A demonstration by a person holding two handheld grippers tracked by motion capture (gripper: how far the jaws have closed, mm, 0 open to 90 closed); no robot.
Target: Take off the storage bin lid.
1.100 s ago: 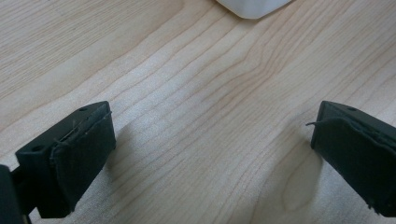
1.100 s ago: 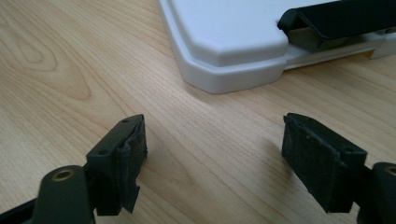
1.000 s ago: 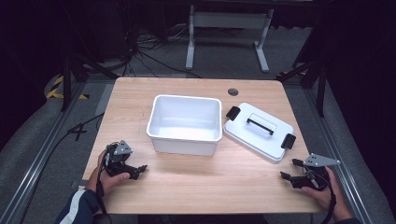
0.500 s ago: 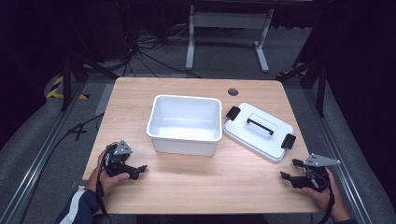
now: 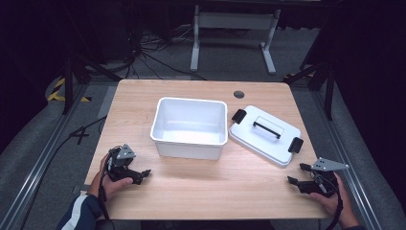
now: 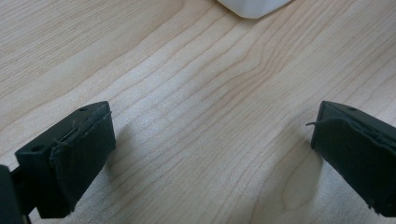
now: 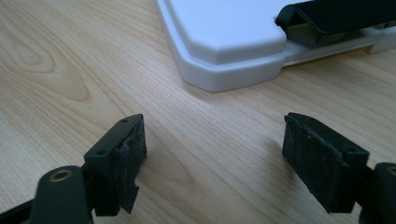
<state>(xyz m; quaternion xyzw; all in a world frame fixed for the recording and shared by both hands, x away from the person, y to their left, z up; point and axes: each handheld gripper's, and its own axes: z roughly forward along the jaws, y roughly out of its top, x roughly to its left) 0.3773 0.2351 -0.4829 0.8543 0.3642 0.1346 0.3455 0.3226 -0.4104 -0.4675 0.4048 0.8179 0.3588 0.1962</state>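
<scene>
High view: white bin [image 5: 189,125] mid-table; lid [image 5: 265,136] beside; left gripper [image 5: 141,174], right gripper [image 5: 295,174] both wide apart, empty.

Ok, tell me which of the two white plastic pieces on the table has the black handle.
The flat lid, lying right of the open bin, nearest the right gripper. It carries a black handle on top and a black clip at each end; the bin is plain white.

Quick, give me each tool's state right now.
Left tool: open, holding nothing, over bare table.
Right tool: open, holding nothing, near the lid.
</scene>
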